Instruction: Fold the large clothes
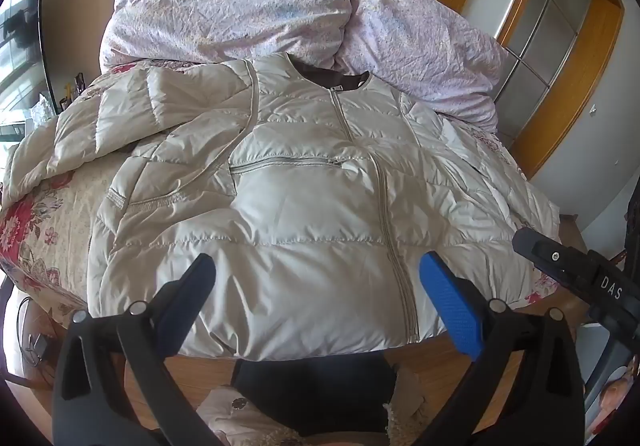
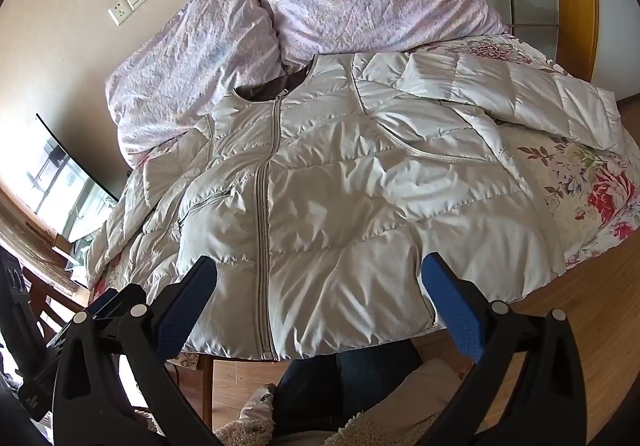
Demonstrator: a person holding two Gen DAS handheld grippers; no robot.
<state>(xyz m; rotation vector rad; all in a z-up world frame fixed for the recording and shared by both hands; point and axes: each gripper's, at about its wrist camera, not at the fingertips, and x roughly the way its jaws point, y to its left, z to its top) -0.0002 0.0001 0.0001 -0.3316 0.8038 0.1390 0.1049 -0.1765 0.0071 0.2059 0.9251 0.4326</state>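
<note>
So here's where we're at: both grippers are spread as wide as they go and holding nothing. The left gripper [image 1: 318, 266] hangs over the bottom hem of the puffer jacket [image 1: 304, 198], its blue pads [image 1: 452, 306] either side of the lower front, apart from the fabric as far as we can tell. Same deal with the right gripper [image 2: 320, 266]: jaws wide, nothing pinched, tilted down at the hem near the zipper [image 2: 262, 246].

The jacket [image 2: 360, 206] itself is cream, quilted and zipped up, lying front-up on the bed [image 1: 44, 230] with its collar pointing away from us toward the crumpled lilac duvet [image 1: 240, 2]. The hem reaches the near edge of the bed. One sleeve [image 1: 132, 110] is flung out across the floral bedspread [image 2: 592, 182]; in the left wrist view it runs off to the left, in the right wrist view off to the right. The other sleeve sits along the body's far side.

In the left wrist view, the right gripper's black body [image 1: 576, 274] pokes in from the right, beside the jacket's edge.
</note>
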